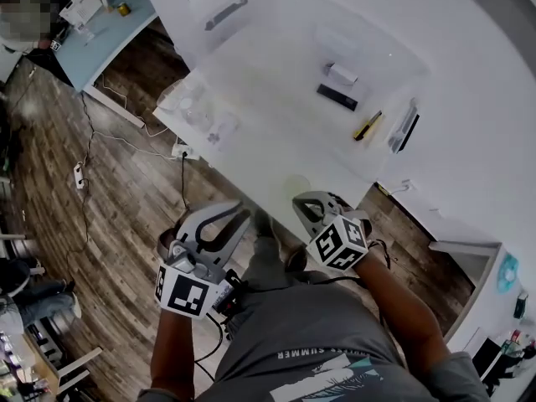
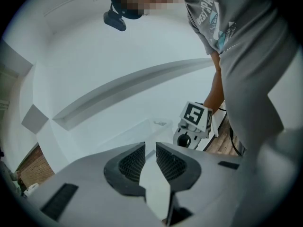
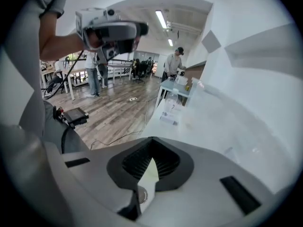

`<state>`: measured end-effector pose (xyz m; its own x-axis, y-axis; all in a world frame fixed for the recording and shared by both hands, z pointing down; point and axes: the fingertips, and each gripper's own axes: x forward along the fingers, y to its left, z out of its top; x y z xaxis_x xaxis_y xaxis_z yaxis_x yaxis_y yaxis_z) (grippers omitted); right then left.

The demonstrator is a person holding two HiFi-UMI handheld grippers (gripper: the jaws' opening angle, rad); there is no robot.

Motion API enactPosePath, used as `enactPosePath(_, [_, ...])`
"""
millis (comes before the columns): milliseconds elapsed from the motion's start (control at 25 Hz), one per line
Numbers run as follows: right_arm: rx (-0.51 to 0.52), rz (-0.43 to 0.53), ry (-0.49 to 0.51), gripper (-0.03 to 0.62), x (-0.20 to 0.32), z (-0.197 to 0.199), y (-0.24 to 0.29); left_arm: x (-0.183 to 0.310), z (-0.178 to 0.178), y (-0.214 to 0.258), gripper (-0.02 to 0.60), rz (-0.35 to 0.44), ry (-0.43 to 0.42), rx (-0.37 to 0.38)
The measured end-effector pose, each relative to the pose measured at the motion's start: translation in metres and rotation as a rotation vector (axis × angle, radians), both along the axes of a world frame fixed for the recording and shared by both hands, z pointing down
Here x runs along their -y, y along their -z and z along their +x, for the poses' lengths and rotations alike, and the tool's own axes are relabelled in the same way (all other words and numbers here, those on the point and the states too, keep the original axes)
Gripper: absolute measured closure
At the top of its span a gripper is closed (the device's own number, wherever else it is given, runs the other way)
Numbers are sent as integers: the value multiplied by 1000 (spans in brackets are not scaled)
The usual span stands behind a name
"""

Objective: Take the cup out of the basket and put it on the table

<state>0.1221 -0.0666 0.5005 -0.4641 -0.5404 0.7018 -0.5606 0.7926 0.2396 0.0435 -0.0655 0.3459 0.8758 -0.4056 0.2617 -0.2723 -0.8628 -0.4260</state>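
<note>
1. Cup (image 1: 295, 184): neither of your grippers holds it. It shows only as a faint, pale round outline in the head view.
2. Your right gripper (image 3: 150, 148) is fully closed. Its ribbed pads meet at the tips, and nothing sits between them.
3. Your left gripper (image 2: 150, 149) is slightly open. A narrow gap separates its pads, and the gap is empty.
4. The cup stands on the white table (image 1: 260, 182), just ahead of your right gripper's tips. You cannot tell from the views whether the tips touch it.
5. Your left gripper hangs off the table's near edge, over the wooden floor (image 1: 126, 199). It is beside your right gripper, and the cup lies ahead of it and to its right.
6. The clear basket (image 1: 276, 48) stands on the table farther ahead of both grippers, well beyond the cup.
7. Ahead of your right gripper and past the cup, you see a small white box (image 1: 342, 74), a flat black item (image 1: 337, 97) and a yellow-and-black pen-like item (image 1: 367, 126). They appear to lie in the basket, though its walls are hard to trace.
8. Ahead of your left gripper, faint clear plastic items (image 1: 197, 107) lie at the table's left edge. They are too washed out to identify.
</note>
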Motion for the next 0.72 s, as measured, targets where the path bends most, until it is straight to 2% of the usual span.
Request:
enactPosePath(160, [80,131,-31,583,-15,5,60,-12,2,10,517,11,-4,-3])
enactPosePath(320, [129,219,-65,583,-37,14,104,-29,4,15,517,21,-17,15])
enactPosePath(520, [169,278,-109,583,-69,31,133,-53,9,23,517,31,-37,28])
enactPosePath(640, [196,297,-144,583,-88,42,139,-66,9,26,517,27,-40,91])
enactPosePath(720, [216,302,-171,583,-101,50,140,-73,12,31,517,37,-51,85])
